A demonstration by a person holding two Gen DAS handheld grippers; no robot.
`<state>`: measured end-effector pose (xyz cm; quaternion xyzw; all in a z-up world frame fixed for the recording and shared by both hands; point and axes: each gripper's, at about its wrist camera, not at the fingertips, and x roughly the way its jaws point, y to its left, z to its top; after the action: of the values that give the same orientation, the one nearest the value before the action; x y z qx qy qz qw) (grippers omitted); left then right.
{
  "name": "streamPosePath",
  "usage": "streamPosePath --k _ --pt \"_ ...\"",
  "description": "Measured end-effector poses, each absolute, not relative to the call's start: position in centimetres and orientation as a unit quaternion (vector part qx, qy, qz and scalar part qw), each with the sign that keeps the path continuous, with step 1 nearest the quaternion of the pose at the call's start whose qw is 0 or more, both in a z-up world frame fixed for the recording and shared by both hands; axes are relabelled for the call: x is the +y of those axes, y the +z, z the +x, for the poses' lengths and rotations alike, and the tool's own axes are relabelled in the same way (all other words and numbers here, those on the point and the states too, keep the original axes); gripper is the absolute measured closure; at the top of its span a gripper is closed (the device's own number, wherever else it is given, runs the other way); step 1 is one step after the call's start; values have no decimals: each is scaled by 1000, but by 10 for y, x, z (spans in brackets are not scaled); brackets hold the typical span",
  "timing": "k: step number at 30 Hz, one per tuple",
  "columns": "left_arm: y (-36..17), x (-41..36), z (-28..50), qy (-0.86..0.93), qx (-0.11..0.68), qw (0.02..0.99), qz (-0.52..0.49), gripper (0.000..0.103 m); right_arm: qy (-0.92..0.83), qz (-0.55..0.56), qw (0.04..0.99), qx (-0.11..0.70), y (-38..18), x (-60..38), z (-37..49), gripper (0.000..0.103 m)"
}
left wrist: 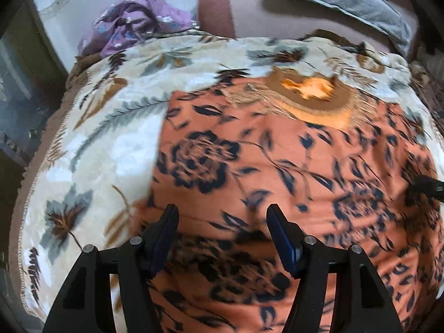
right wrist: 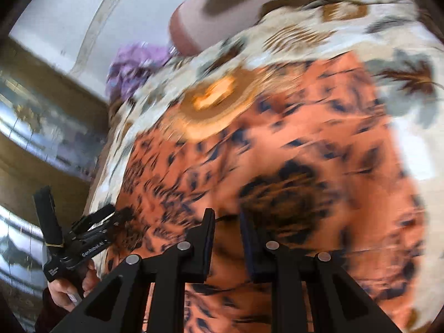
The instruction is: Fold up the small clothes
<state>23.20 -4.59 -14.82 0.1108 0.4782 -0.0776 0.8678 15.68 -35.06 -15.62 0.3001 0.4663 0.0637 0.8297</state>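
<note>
An orange garment with dark flower print [left wrist: 277, 166] lies spread flat on a cream floral blanket [left wrist: 111, 127]; its tan embroidered neckline [left wrist: 308, 94] is at the far end. My left gripper [left wrist: 222, 212] hovers over the garment's near-left part, open, with nothing between its fingers. The right wrist view is badly blurred. There my right gripper [right wrist: 226, 219] is over the same garment [right wrist: 305, 149], jaws nearly together. Orange cloth shows in the narrow gap, and the blur hides whether the pads pinch it. The left gripper [right wrist: 75, 208] shows at lower left, held in a hand [right wrist: 69, 291].
A crumpled purple floral garment [left wrist: 133, 22] lies at the bed's far-left corner. Behind it are a brown bolster [left wrist: 219, 11] and a grey pillow [left wrist: 347, 2]. The bed drops off at the left to a dark floor [left wrist: 19, 105]. The right gripper's tip [left wrist: 427, 186] shows at the garment's right side.
</note>
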Motion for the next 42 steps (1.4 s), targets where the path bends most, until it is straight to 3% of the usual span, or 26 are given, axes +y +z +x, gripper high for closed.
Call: streamPosePath --k 5,11,17,30,31,33,34,35,42 --pt "-153 -27 246 -55 492 864 96 37 27 313 825 470 -159 -387 151 80" --pt "-155 -30 218 -101 490 862 79 37 132 329 787 505 -167 -355 158 80" --pt "-156 -8 208 -112 515 850 -17 37 151 328 781 509 -173 -333 156 80" --pt "-153 57 157 -54 515 855 21 37 129 317 794 503 -167 -324 143 79" --pt "-152 60 152 -53 514 856 22 37 127 316 796 500 -165 -323 140 77" --pt "-152 65 137 -57 512 857 28 34 130 318 797 496 -164 -318 133 62" --pt "-152 67 133 -59 511 857 30 33 134 319 798 493 -164 -313 129 44" --pt "-153 67 127 -62 511 857 31 32 138 317 801 490 -162 -308 125 39" --pt "-162 77 99 -63 517 853 35 32 174 268 802 504 -167 -257 104 39"
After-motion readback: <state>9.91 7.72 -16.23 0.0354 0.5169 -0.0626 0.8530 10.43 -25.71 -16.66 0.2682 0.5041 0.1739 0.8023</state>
